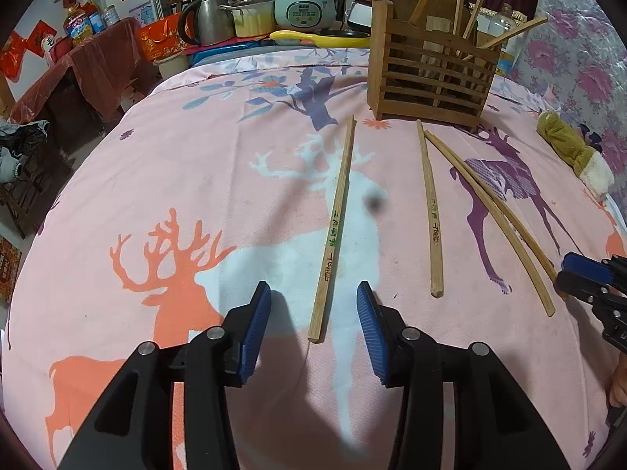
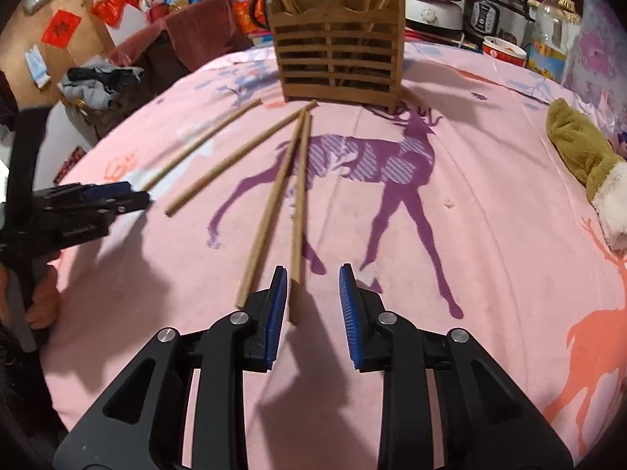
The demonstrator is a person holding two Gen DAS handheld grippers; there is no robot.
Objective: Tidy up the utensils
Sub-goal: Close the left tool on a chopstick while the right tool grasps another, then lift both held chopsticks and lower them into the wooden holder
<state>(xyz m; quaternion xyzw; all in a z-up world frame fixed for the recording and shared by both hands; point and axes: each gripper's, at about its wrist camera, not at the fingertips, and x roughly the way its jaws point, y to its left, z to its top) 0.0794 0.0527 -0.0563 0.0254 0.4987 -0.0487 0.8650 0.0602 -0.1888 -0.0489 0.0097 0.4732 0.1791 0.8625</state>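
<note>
Several wooden chopsticks lie on the pink deer-print cloth in front of a slatted wooden holder (image 1: 431,74), which also shows in the right wrist view (image 2: 339,64) with chopsticks standing in it. My left gripper (image 1: 313,305) is open, its jaws on either side of the near end of a printed chopstick (image 1: 333,231). My right gripper (image 2: 311,286) is open, with the near end of one chopstick (image 2: 298,211) between its jaws beside the left pad; a second chopstick (image 2: 270,207) lies just left of it. The right gripper also shows at the right edge of the left wrist view (image 1: 584,274).
A green-and-white plush item (image 2: 588,164) lies at the right edge of the bed. Behind the holder stand a rice cooker (image 1: 305,4), a kettle (image 1: 207,19), pots and a bottle (image 2: 550,35). A dark red covered table (image 1: 78,74) is at far left.
</note>
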